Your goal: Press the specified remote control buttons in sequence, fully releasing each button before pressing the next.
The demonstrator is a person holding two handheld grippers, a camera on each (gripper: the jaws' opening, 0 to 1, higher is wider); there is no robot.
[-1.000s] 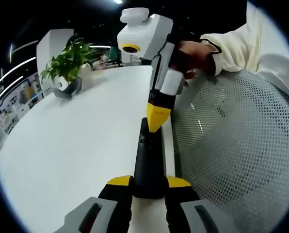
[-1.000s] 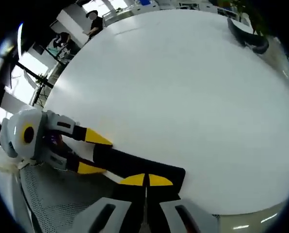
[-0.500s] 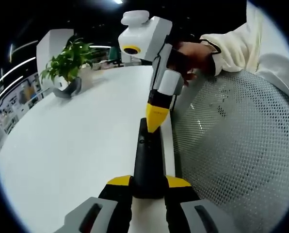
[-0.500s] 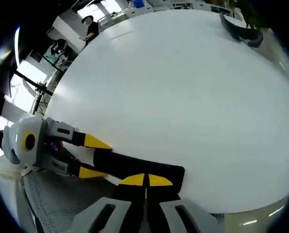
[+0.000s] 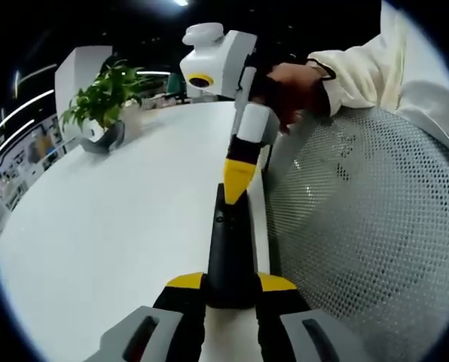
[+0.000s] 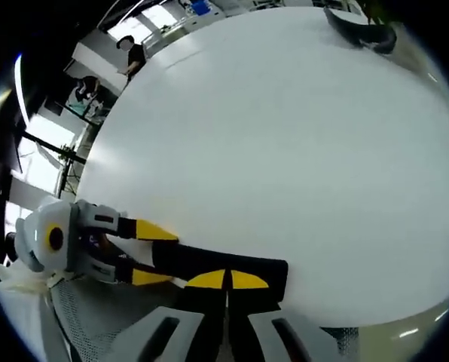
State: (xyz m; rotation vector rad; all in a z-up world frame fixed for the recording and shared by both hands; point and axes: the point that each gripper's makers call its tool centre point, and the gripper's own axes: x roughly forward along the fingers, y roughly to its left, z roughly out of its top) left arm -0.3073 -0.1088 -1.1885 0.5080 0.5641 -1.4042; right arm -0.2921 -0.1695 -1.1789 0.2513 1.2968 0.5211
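The remote (image 5: 230,249) is being pinched at its near end by the left gripper (image 5: 230,285), lying on the table (image 5: 119,219) edge. The right gripper (image 5: 238,181), jaws pressed together, is being angled steeply down onto its far end; pressing should be done straight down, then fully lifted clear

We see black remote control (image 5: 230,249), long and slim, lying flat along white table edge. Near end clamped between left gripper's fingers (image 5: 185,282); far end touched by right gripper's closed yellow fingertips (image 5: 238,177). Small buttons faintly visible on top.
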